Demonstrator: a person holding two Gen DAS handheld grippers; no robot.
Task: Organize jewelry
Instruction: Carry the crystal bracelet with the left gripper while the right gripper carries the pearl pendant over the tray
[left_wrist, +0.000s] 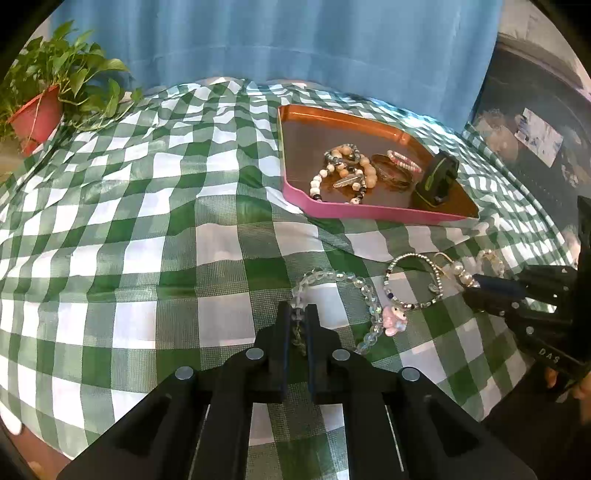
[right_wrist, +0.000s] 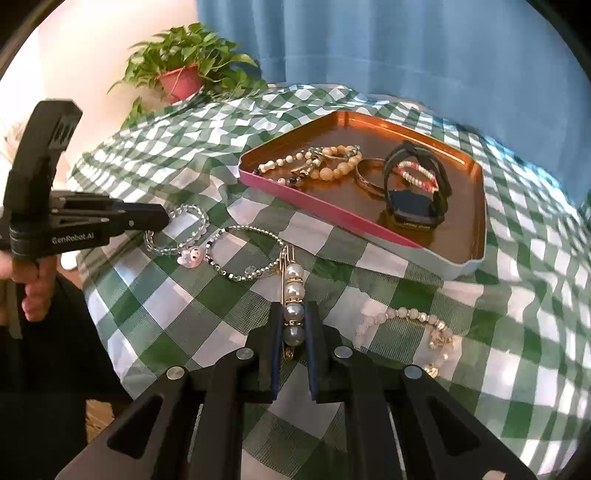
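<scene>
My left gripper is shut on a clear bead bracelet with a pink charm; the bracelet lies on the checked cloth. In the right wrist view the left gripper pinches that clear bracelet from the left. My right gripper is shut on a gold pin with pearls, and it shows in the left wrist view as the right gripper on the pearl pin. A silver bead bracelet lies loose between the two pieces. The pink tray holds several bracelets and a black watch.
A pale pink bead bracelet lies on the cloth to the right of my right gripper. A potted plant stands at the table's far left corner. Blue curtain hangs behind. A hand grips the left tool's handle.
</scene>
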